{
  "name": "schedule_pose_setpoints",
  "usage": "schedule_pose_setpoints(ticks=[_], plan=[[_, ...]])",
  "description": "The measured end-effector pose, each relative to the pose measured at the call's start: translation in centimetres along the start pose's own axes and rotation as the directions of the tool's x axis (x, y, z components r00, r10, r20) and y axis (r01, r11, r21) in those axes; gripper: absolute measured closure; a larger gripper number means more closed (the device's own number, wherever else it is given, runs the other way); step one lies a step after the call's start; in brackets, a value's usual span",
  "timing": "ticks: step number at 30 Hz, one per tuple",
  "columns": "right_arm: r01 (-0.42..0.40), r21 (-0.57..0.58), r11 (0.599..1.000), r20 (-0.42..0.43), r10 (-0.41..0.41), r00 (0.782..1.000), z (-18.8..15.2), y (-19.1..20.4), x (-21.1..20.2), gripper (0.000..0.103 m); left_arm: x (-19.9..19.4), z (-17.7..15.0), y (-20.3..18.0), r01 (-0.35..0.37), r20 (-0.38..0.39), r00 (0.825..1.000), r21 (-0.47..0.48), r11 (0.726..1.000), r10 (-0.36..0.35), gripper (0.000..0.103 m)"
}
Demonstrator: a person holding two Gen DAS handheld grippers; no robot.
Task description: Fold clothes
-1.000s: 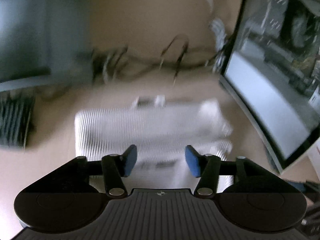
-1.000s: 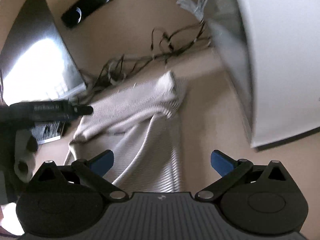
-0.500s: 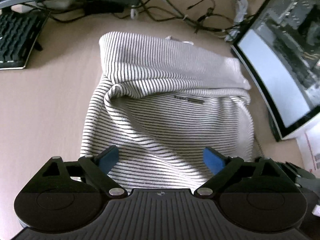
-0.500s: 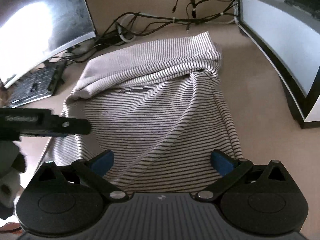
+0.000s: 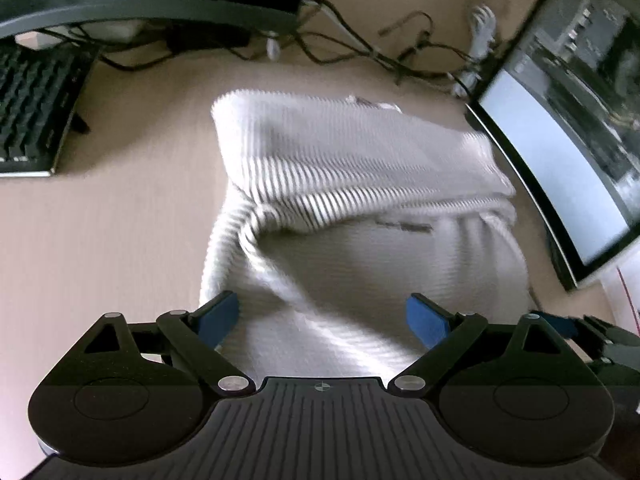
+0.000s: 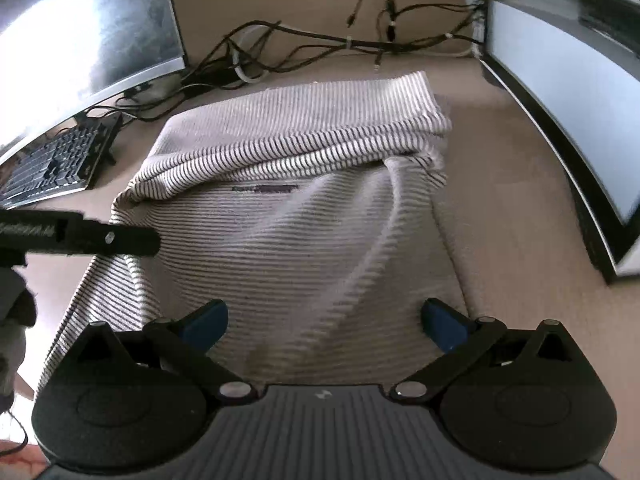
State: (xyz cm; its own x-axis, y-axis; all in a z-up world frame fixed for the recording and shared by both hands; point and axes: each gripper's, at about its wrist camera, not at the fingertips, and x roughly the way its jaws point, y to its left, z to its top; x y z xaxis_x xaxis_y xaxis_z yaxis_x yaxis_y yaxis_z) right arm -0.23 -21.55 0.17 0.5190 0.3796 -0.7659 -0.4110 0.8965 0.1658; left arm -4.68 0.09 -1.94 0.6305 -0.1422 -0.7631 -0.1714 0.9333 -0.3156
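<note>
Nearest the right wrist camera, the right gripper (image 6: 323,322) hangs with its blue pads spread wide and nothing between them, over the near edge of the striped shirt (image 6: 296,216). The left gripper (image 5: 323,318) is likewise wide apart and empty above the same cloth (its view is blurred). The shirt lies in the middle of the beige desk (image 6: 508,200), its far part folded back over itself in a thick band, the nearer part rumpled into diagonal creases. To the left sits a black keyboard (image 6: 56,164) under a curved monitor (image 6: 76,28); another monitor (image 6: 568,112) stands at the right. Beyond the shirt, black cables (image 6: 320,46) tangle along the desk's back edge.
</note>
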Motion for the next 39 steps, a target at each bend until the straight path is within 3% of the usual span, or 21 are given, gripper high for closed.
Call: schedule_pose_setpoints(ticks=[11,17,18,20,22,24,28,39], plan=[[-0.128,-0.022,0.992,-0.076,0.126,0.989,1.5,-1.9,-0.1,0.0,1.7,2.1,-0.2,-0.035,-0.005,0.999,-0.004,0.999,0.035,0.006],[-0.104,-0.054,0.993,-0.043,0.102,0.994,3.0,-1.5,0.2,0.001,1.4,2.4,-0.1,-0.044,-0.043,0.998,-0.042,0.998,0.042,0.006],[-0.104,-0.057,0.993,-0.042,0.102,0.994,3.2,-1.4,0.5,0.003,1.1,2.3,-0.2,-0.043,-0.05,0.998,-0.051,0.998,0.04,0.006],[-0.104,-0.063,0.993,-0.039,0.102,0.994,3.5,-1.1,1.0,0.02,0.5,2.0,-0.5,-0.023,-0.05,0.999,-0.059,0.998,0.02,0.006],[-0.105,-0.068,0.992,-0.036,0.103,0.994,3.8,-0.9,1.6,0.025,0.4,1.9,-0.6,-0.01,-0.054,0.999,-0.061,0.998,0.006,0.006],[-0.105,-0.074,0.992,-0.034,0.103,0.994,4.2,-0.6,2.1,0.025,0.6,1.8,-0.7,-0.001,-0.061,0.998,-0.062,0.998,-0.003,0.006],[-0.104,-0.084,0.991,-0.029,0.102,0.994,4.6,-0.2,2.9,0.016,0.9,1.6,-1.0,0.017,-0.074,0.997,-0.064,0.998,-0.022,0.006],[-0.095,-0.087,0.992,-0.018,0.094,0.995,4.1,-0.5,2.7,0.019,1.8,1.6,-1.3,0.04,-0.073,0.996,-0.047,0.998,-0.044,0.0]])
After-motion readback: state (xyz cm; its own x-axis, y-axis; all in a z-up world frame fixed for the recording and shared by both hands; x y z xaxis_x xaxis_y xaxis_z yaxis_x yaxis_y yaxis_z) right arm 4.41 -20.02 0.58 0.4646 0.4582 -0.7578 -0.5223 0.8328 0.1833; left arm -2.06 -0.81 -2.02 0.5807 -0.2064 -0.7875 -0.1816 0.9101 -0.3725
